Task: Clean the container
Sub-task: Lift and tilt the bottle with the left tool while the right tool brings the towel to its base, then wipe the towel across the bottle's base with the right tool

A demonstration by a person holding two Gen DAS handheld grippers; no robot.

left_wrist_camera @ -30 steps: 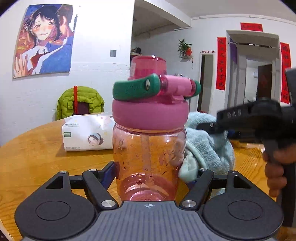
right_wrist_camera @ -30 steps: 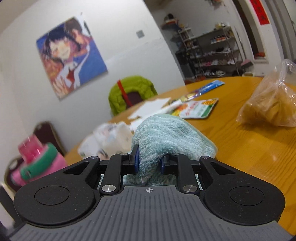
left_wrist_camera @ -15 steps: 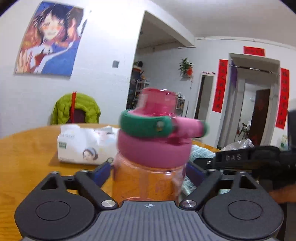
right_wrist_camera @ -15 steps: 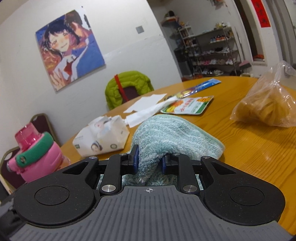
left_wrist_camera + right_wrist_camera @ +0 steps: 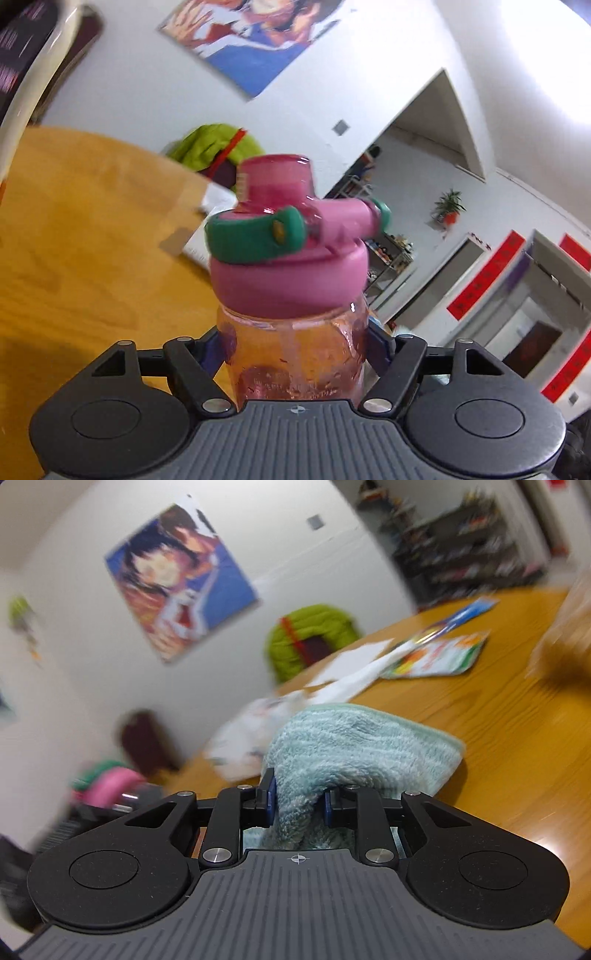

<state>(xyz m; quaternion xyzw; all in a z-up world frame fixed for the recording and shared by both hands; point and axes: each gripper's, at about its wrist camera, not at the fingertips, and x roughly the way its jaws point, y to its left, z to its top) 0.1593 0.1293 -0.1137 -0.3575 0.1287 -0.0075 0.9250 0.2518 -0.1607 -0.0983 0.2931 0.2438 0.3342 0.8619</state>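
Round honey-coloured wooden table [image 5: 517,738] under both our grippers. Left gripper [image 5: 295,343]: fingers clamping translucent pink plastic bottle [image 5: 295,354], pink lid on, raised and tilted; rigid, probably slick, best held mid-body. Right gripper [image 5: 297,805]: fingers pinching soft mint-green terry cloth [image 5: 354,746]. Beyond: blurred papers.

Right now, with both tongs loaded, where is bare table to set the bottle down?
Bare wood table lies right of the teal towel, below the colourful booklet. Another open patch lies left of the pink bottle. It is crowded behind the towel: tissue pack, loose papers, and a blurred bag at the far right.
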